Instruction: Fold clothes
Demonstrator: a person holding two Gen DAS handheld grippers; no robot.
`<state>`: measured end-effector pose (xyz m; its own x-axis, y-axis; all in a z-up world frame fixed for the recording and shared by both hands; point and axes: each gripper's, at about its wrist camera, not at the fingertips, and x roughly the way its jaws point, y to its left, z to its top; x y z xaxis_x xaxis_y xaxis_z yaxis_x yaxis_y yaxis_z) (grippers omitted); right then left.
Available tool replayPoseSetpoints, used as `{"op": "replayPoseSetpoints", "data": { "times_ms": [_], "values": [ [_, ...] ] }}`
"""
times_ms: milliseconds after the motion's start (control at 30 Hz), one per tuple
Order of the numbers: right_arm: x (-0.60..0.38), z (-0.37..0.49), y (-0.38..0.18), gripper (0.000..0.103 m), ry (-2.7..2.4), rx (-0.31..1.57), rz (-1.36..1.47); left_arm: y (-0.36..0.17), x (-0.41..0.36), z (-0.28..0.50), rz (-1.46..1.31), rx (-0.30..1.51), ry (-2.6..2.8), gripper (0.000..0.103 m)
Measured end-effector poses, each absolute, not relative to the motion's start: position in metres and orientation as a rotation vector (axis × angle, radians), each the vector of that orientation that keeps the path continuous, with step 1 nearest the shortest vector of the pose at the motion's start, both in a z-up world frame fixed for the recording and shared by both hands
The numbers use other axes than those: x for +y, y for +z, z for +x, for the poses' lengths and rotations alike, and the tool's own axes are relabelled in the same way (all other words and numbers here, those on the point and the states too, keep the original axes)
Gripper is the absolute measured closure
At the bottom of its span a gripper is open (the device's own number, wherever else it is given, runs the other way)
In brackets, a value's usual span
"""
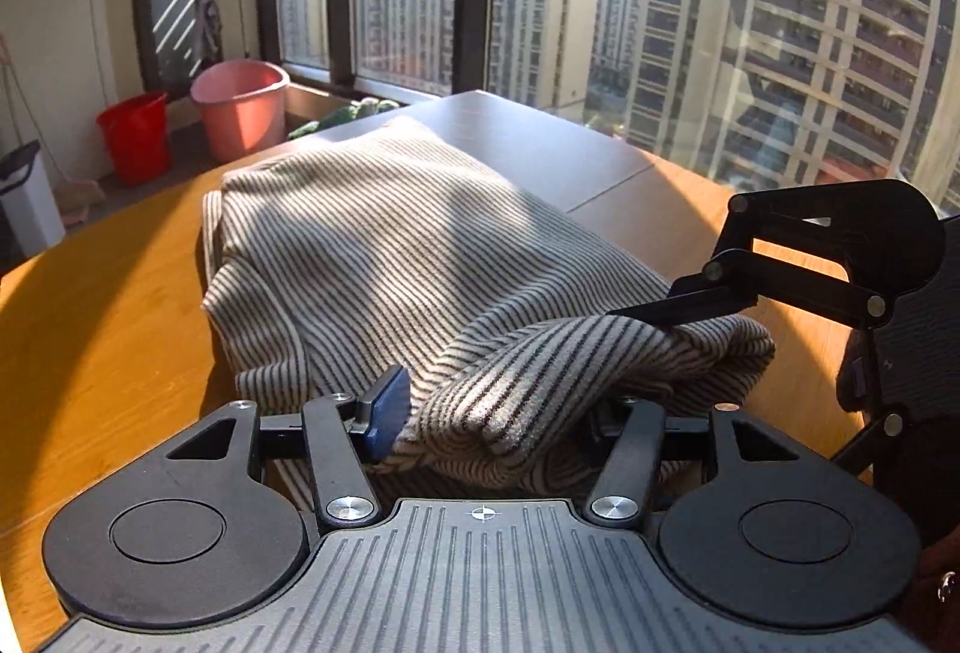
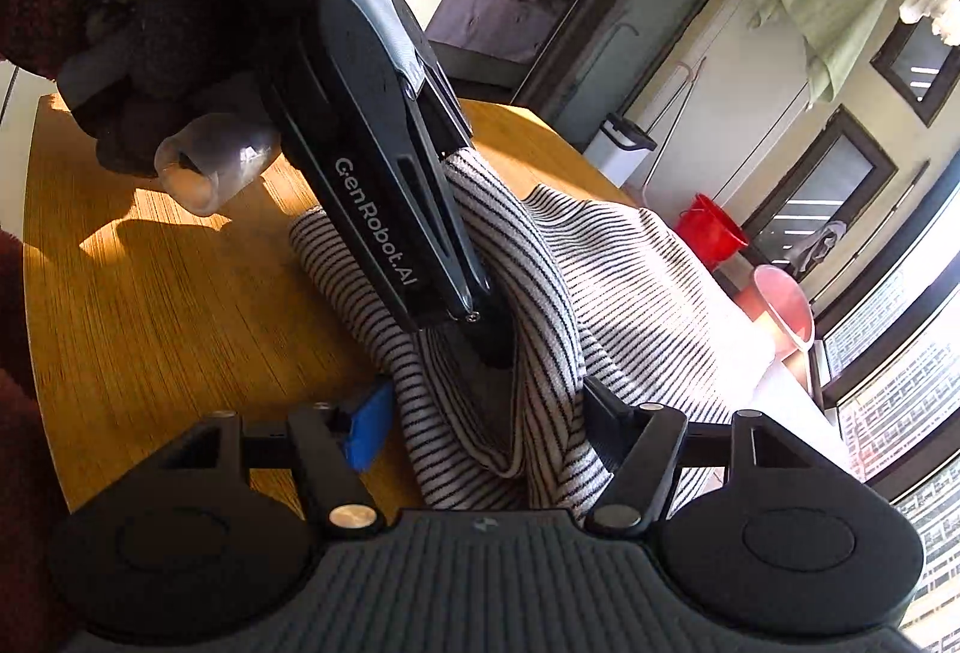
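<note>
While bunched btwn both grippers' fingers (image 1: 384, 407), striped garment (image 1: 372, 245), on table (image 1: 108, 329)

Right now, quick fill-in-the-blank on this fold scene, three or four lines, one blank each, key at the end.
1. The garment lying on the wooden table has a pattern of thin dark ____.
2. In the left wrist view, beside the pink bucket on the floor stands a smaller ____ bucket.
3. The pad showing on the left gripper's finger is coloured ____.
4. Bunched cloth sits between the fingers of ____ grippers; the right gripper shows this too.

Missing words: stripes; red; blue; both
</note>
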<state>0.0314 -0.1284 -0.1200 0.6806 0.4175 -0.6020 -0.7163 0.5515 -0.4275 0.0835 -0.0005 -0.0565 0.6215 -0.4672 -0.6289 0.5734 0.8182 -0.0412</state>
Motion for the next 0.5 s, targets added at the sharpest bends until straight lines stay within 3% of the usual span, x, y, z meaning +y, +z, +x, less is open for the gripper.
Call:
{"op": "replayPoseSetpoints", "data": {
  "times_ms": [67,133,300,500],
  "values": [
    [-0.136,0.047,-0.116,0.046,0.710,0.561,-0.560,-0.053,0.016,0.072,0.177,0.649,-0.590,0.020],
    [-0.151,0.067,-0.110,0.048,0.714,0.648,-0.375,-0.050,0.030,0.059,0.211,0.623,-0.579,0.014],
    [-0.181,0.107,-0.107,0.050,0.740,0.793,-0.060,-0.047,0.041,0.031,0.370,0.589,-0.551,0.013],
    [-0.190,0.117,-0.107,0.050,0.753,0.843,0.000,-0.065,0.000,0.029,0.658,0.464,-0.572,0.013]
  ]
}}
